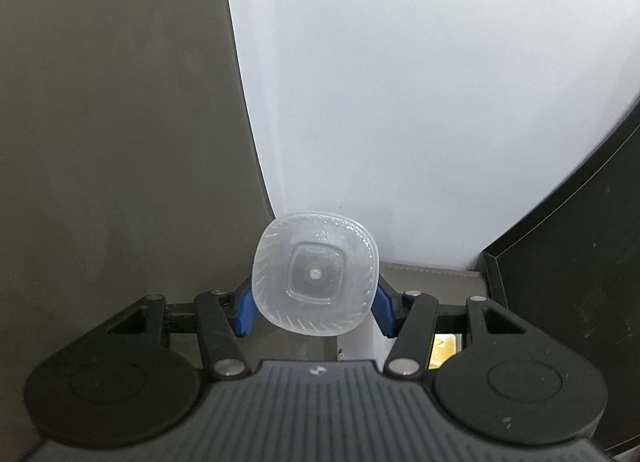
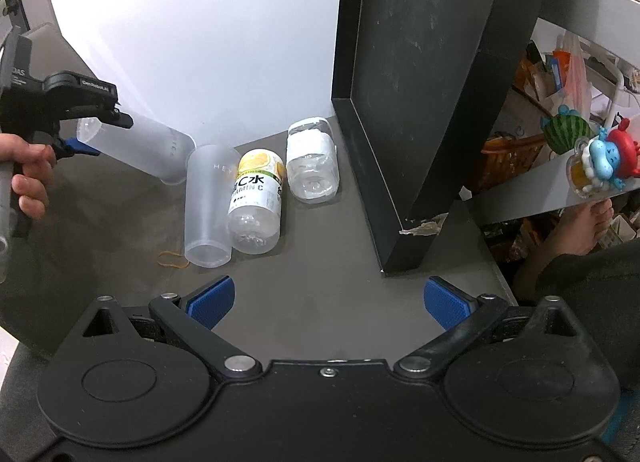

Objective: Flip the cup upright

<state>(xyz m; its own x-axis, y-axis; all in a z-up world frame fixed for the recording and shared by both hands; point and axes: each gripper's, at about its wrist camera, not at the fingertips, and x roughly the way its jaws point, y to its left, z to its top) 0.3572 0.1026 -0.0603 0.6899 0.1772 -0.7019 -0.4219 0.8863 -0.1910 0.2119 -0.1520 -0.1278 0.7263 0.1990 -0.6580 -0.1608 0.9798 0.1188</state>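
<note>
My left gripper (image 1: 315,312) is shut on a translucent plastic cup (image 1: 315,274); its square base faces the left wrist camera. In the right wrist view the same cup (image 2: 148,149) is held tilted above the grey table (image 2: 320,254), base end in the left gripper (image 2: 86,133), mouth pointing down to the right. A second translucent cup (image 2: 208,205) lies on its side on the table. My right gripper (image 2: 326,304) is open and empty, hovering over the table in front of the lying cup.
A Vitamin C bottle (image 2: 256,201) and a clear bottle with a white label (image 2: 312,161) lie beside the second cup. A rubber band (image 2: 173,258) lies at its left. A tall black panel (image 2: 420,101) stands right. A white wall is behind.
</note>
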